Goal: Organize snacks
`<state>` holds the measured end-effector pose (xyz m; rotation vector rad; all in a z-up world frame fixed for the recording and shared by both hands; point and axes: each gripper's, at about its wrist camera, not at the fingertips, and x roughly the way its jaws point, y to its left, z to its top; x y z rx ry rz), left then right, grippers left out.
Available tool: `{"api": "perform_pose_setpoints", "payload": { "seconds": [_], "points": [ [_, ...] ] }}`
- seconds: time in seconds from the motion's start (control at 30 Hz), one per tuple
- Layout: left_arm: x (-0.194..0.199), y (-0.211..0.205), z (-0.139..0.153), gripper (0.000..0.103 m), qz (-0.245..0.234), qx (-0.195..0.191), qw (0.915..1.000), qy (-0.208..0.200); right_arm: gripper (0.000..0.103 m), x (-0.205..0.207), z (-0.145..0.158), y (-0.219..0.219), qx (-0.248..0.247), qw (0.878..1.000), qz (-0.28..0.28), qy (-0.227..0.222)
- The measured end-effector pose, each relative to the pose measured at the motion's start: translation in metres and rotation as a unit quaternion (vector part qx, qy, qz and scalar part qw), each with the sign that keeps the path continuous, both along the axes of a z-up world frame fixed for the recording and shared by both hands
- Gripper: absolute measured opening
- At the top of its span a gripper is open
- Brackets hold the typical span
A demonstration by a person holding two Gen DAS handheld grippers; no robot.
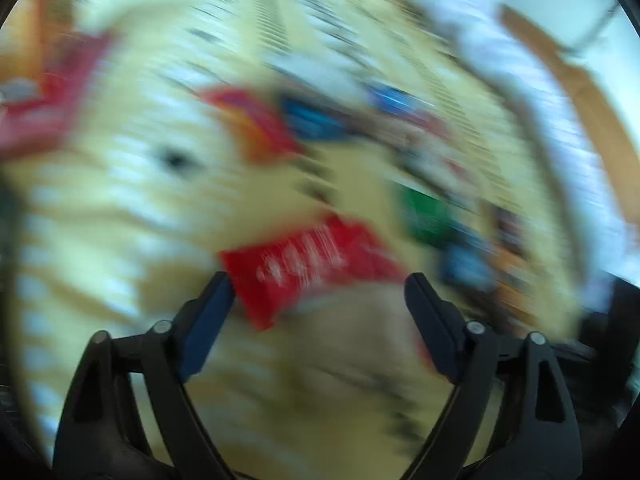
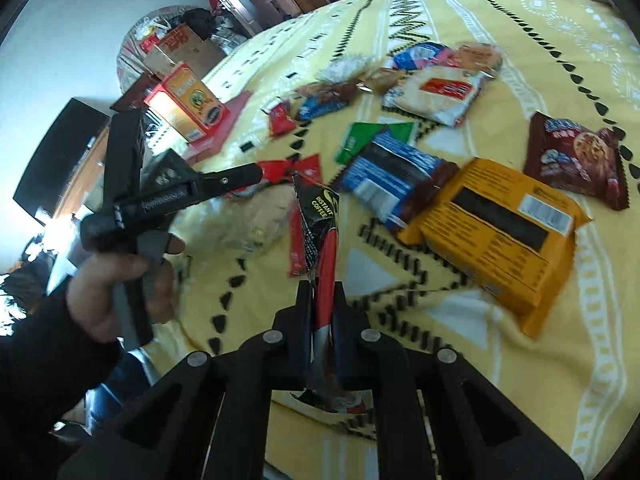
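Note:
Snack packets lie scattered on a yellow patterned bedspread (image 2: 520,20). My right gripper (image 2: 322,292) is shut on a black and red instant coffee sachet (image 2: 320,216), which sticks up between its fingers. The left wrist view is badly blurred; in it my left gripper (image 1: 320,292) is open, with a red packet (image 1: 304,268) just ahead of and between its fingertips, the pads not touching it. In the right wrist view a hand (image 2: 116,280) holds the left gripper (image 2: 252,174), its tip over a red sachet (image 2: 308,168).
An orange packet (image 2: 492,232), a blue packet (image 2: 392,176), a brown cookie packet (image 2: 572,156) and a green packet (image 2: 360,136) lie to the right. A clear bread bag (image 2: 252,220) sits under the left gripper. An orange box (image 2: 188,100) stands at the bed's left edge.

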<state>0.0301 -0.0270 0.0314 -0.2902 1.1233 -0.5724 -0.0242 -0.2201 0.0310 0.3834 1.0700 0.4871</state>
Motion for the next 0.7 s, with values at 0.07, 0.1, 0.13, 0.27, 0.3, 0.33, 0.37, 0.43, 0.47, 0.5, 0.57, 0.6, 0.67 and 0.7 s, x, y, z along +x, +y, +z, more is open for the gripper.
{"api": "perform_pose_setpoints", "payload": {
  "seconds": [0.07, 0.1, 0.13, 0.27, 0.3, 0.33, 0.37, 0.43, 0.47, 0.5, 0.57, 0.6, 0.67, 0.7],
  "points": [
    [-0.019, -0.005, 0.019, 0.067, -0.054, -0.032, 0.9978, -0.02, 0.014, 0.001, -0.001, -0.007, -0.005, 1.0, -0.012, 0.001],
    [-0.024, 0.0, 0.024, 0.067, -0.054, -0.039, 0.9975, -0.024, 0.014, 0.002, -0.002, -0.01, -0.005, 1.0, -0.015, 0.001],
    [-0.028, 0.005, 0.028, 0.067, -0.041, -0.035, 0.9981, -0.029, 0.015, 0.002, -0.002, -0.012, -0.004, 1.0, -0.017, 0.0],
    [-0.025, 0.016, 0.037, 0.067, 0.001, 0.014, 0.998, -0.061, 0.03, 0.002, -0.005, -0.014, -0.007, 1.0, -0.014, 0.001],
    [-0.021, 0.014, 0.037, 0.069, 0.002, 0.02, 0.9977, -0.065, 0.033, 0.002, -0.006, -0.013, -0.007, 1.0, -0.012, 0.002],
    [-0.017, 0.009, 0.036, 0.069, 0.002, 0.032, 0.9968, -0.073, 0.034, 0.002, -0.007, -0.011, -0.007, 1.0, -0.009, 0.002],
    [-0.013, 0.002, 0.035, 0.07, 0.0, 0.05, 0.9949, -0.088, 0.035, 0.001, -0.008, -0.008, -0.011, 1.0, -0.006, 0.002],
    [-0.002, -0.009, 0.026, 0.071, -0.002, 0.067, 0.9928, -0.099, 0.035, 0.0, -0.011, -0.004, -0.023, 1.0, -0.001, -0.001],
    [0.007, -0.01, 0.021, 0.071, 0.0, 0.069, 0.9932, -0.094, 0.035, 0.0, -0.012, -0.002, -0.028, 1.0, 0.0, -0.002],
    [0.014, -0.014, 0.012, 0.071, 0.006, 0.073, 0.9939, -0.083, 0.035, 0.001, -0.012, -0.001, -0.033, 0.999, 0.003, -0.004],
    [0.02, -0.017, 0.002, 0.07, 0.011, 0.082, 0.9939, -0.072, 0.035, 0.002, -0.012, 0.001, -0.043, 0.999, 0.008, -0.008],
    [0.021, -0.019, -0.004, 0.069, 0.014, 0.09, 0.9935, -0.069, 0.035, 0.003, -0.011, 0.003, -0.052, 0.998, 0.013, -0.012],
    [0.021, -0.022, -0.01, 0.059, 0.017, 0.104, 0.9921, -0.068, 0.03, 0.004, -0.01, 0.007, -0.068, 0.997, 0.02, -0.02],
    [0.02, -0.024, -0.01, 0.049, 0.018, 0.113, 0.9906, -0.076, 0.019, 0.004, -0.01, 0.007, -0.074, 0.997, 0.018, -0.023]
  ]
}}
